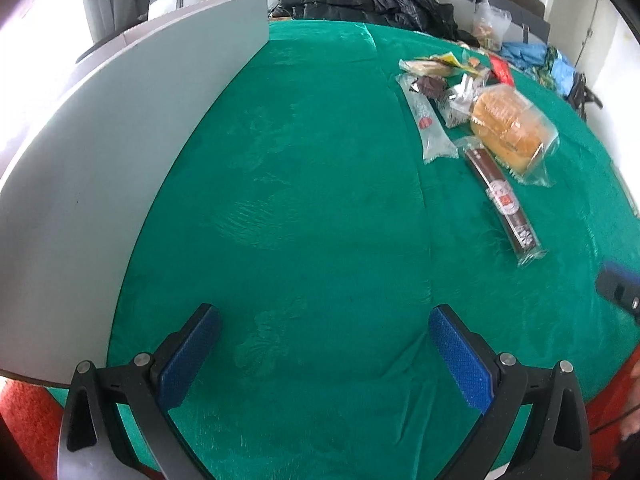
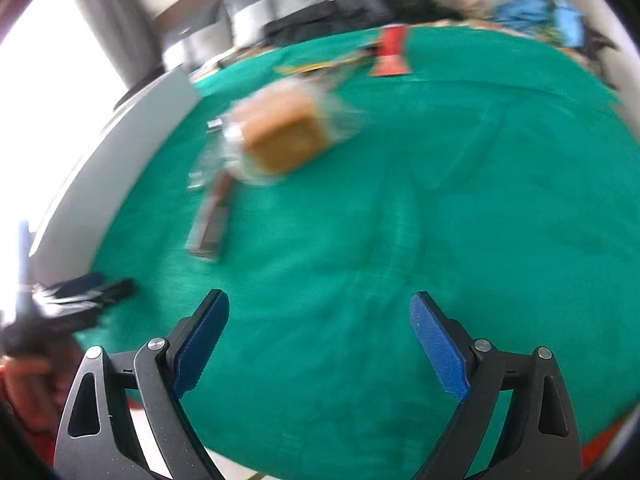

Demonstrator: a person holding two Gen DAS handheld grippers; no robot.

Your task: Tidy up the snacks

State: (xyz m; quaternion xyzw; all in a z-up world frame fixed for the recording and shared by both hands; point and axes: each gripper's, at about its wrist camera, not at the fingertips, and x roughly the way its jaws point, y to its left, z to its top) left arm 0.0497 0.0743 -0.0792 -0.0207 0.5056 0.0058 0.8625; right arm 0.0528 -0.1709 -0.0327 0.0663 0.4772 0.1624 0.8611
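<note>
Right now I am holding my left tool (image 1: 324, 356) wide open and empty above the green cloth (image 1: 304, 208) covering the worktop, near its close edge. My right tool (image 2: 320, 344) is likewise gaping wide with nothing between its blue pads (image 2: 438, 350), hovering over bare cloth. The snacks (image 1: 472, 108) are lying in a loose heap well ahead of the left tool, toward the far right part of the worktop. A bagged bread loaf (image 1: 510, 130) is sitting at the heap's near side, touching a long brown snack bar (image 1: 502, 196) that is pointing back toward me. A clear-wrapped white stick (image 1: 428, 124) is lying just left of them. From the right tool's blurred view, the loaf (image 2: 284, 136) is sitting ahead and to the left, well apart from it, with a red packet (image 2: 390, 54) lying near the far edge.
</note>
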